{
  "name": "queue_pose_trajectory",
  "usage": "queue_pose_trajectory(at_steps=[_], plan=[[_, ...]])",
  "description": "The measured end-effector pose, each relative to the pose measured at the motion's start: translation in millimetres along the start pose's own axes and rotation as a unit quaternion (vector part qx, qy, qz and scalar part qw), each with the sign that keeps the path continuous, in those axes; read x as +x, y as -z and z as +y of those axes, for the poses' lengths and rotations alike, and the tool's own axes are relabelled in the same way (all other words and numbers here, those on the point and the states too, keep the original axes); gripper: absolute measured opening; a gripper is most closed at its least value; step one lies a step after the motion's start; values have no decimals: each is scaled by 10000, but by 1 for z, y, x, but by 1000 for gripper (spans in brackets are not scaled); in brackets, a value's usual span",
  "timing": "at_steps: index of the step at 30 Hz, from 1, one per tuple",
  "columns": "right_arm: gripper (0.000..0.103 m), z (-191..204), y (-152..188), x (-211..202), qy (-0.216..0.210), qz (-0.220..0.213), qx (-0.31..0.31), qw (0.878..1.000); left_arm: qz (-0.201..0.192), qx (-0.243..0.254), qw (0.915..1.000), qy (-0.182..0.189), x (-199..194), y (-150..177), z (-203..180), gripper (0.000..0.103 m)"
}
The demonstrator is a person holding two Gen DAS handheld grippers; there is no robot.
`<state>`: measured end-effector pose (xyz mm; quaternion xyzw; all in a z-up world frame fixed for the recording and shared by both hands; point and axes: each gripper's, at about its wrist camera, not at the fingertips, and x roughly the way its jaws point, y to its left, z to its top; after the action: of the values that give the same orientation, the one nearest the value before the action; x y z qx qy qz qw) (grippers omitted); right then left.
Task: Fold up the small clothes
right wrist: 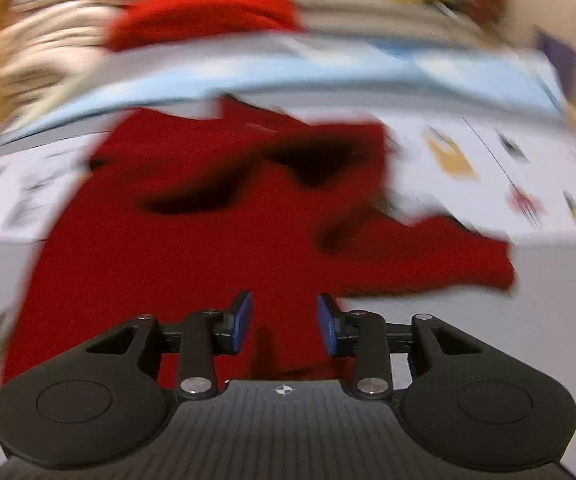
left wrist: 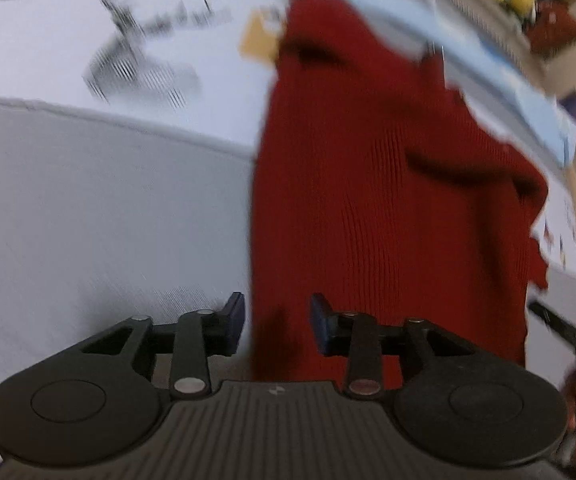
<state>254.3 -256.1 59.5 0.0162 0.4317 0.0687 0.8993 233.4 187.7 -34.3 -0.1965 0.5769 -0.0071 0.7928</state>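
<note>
At your far left the surface is bare: a plain grey cover (left wrist: pixel 88 208) near you, and a white printed sheet (left wrist: pixel 68 40) beyond it, its drawings smeared by blur. It looks more like a bed than a counter, though the blur leaves that unsure.

Your left tool (left wrist: pixel 276 322) stands released, its blue pads apart with nothing pinched between them. It points down at the near left edge of the red knit garment (left wrist: pixel 387 208): one pad sits over grey cover, the other over red cloth. Set it squarely on that edge before you close, so that you catch the hem and not the bedding under it.

The garment lies spread across the grey cover and the printed sheet, running away from you toward a pale blue band (right wrist: pixel 327 68). It is not flat; dark creases cross its upper half and a loose flap trails off to the right.

Your right tool (right wrist: pixel 284 322) is likewise released, pads apart, over the garment's near middle, gripping nothing. Smooth the creases and draw the flap inward first. Then take matching points on the near hem with both tools, lift together, and lay the fold down evenly.

A second red cloth (right wrist: pixel 208 8) sits further back, well apart.
</note>
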Motion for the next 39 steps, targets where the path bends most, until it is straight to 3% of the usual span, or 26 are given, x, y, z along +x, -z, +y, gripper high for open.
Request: queue_pose_trajectory(at_steps=[3, 6, 9, 11, 12, 14, 18, 21, 24, 26, 28, 29, 32, 35, 39], plan=[[44, -31, 9, 34, 22, 418, 508, 9978, 407, 163, 9989, -165, 23, 10, -9, 47], [49, -34, 23, 60, -236, 766, 697, 9943, 615, 293, 9959, -592, 42, 20, -10, 47], [46, -24, 14, 66, -333, 673, 438, 9962, 598, 302, 9957, -635, 46, 27, -10, 45], [17, -24, 14, 62, -446, 631, 298, 9966, 527, 430, 9963, -528, 44, 30, -12, 13], [17, -26, 14, 58, -525, 588, 244, 9966, 458, 459, 9964, -549, 40, 31, -12, 13], [15, -24, 5, 41, -438, 352, 43, 9984, 321, 536, 9969, -470, 26, 32, -11, 10], [13, -41, -14, -45, -385, -373, 183, 9984, -222, 814, 9964, -20, -31, 38, -11, 9], [13, -35, -4, -111, -260, -558, -260, 9978, -517, 1088, 9927, -48, -78, 53, -1, 8], [14, -19, 17, -137, -88, -149, -726, 9972, -273, 1492, 9877, -382, -88, 68, 15, 8], [19, -4, 33, -119, -162, 614, -1249, 9901, -124, 1799, 9807, -750, -77, 74, 17, 7], [19, 0, 51, -106, -68, 934, -1405, 9856, -251, 1999, 9753, -902, -76, 73, 17, 8], [22, -4, 49, -100, 0, 872, -1191, 9891, -383, 1922, 9770, -844, -73, 69, 12, 9], [34, -40, 32, -90, -127, 431, 278, 9986, -765, 1484, 9848, -477, -80, 49, 8, 15], [34, -68, 22, -61, 54, 219, 1397, 9899, -837, 1486, 9839, -533, -69, 37, -9, 15], [34, -89, 20, -15, 238, 248, 2100, 9771, -802, 1577, 9824, -600, -44, 22, -48, 15]])
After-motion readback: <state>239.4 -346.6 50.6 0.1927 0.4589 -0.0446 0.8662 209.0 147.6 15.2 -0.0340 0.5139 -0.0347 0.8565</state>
